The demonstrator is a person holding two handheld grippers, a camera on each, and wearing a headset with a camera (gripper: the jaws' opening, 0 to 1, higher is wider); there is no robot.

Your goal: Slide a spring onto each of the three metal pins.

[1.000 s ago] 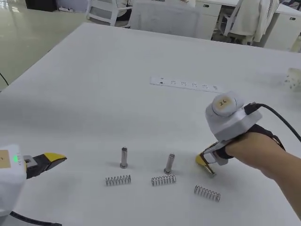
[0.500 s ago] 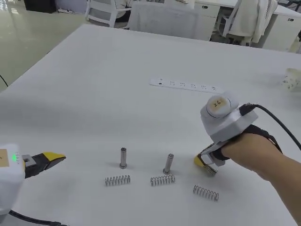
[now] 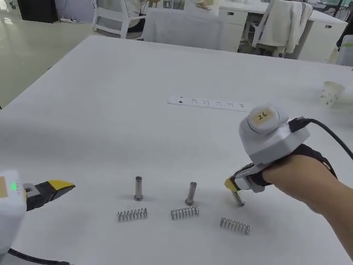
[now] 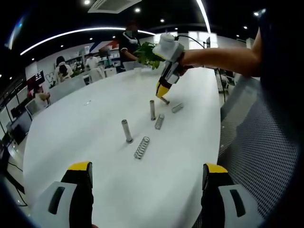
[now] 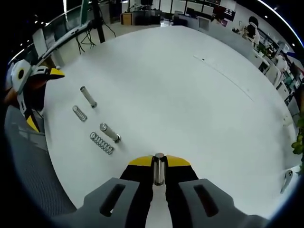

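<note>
Your right gripper (image 3: 235, 185) pinches the third pin (image 5: 158, 172) between its jaws, tilted low over the table (image 3: 165, 138), near the right spring (image 3: 235, 225). Your left gripper (image 4: 147, 168) hangs with jaws spread wide, empty. The left pin (image 3: 138, 188) and middle pin (image 3: 191, 194) stand upright, the left spring (image 3: 132, 214) and middle spring (image 3: 185, 212) lying just in front of them

An open-plan office: a long white table (image 3: 110, 99) with a power strip (image 3: 207, 103), office chairs (image 3: 182, 30) and desks (image 3: 322, 38) behind.
</note>
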